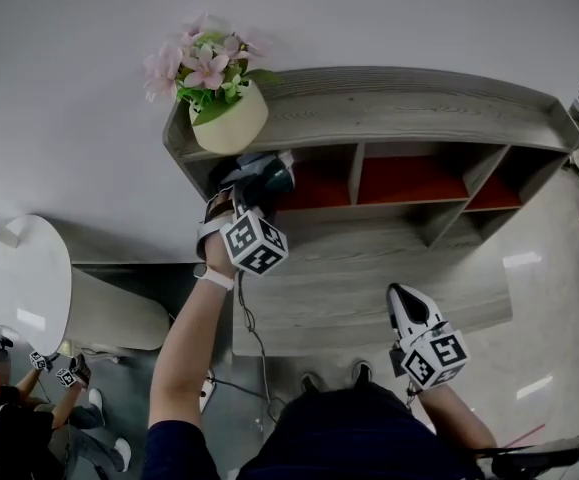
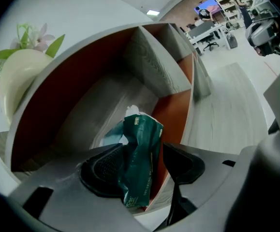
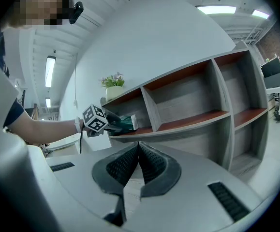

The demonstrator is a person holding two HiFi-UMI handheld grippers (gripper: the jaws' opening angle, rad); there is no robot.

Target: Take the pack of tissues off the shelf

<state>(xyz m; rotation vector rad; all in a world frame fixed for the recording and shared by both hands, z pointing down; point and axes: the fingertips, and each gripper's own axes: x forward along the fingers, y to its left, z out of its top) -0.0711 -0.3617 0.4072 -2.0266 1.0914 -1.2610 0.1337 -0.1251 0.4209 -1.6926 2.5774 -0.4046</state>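
The dark green pack of tissues [image 2: 140,153] stands crumpled at the front edge of the leftmost compartment of the grey shelf [image 2: 154,66], which has a red back. My left gripper [image 2: 142,167] is open around the pack: the left pad lies against it, and a gap shows at the right pad. The head view shows the left gripper [image 1: 265,176] reaching into that top-left compartment, the pack [image 1: 274,180] just visible at its tip. My right gripper [image 1: 403,298] hangs low in front of the shelf, shut and empty; its pads [image 3: 130,166] meet at the tips.
A cream pot of pink flowers [image 1: 227,118] stands on the shelf top, right above the left gripper. A round white table [image 1: 24,278] is at the left, with a seated person [image 1: 9,413] below it. A cable [image 1: 256,343] hangs from the left gripper.
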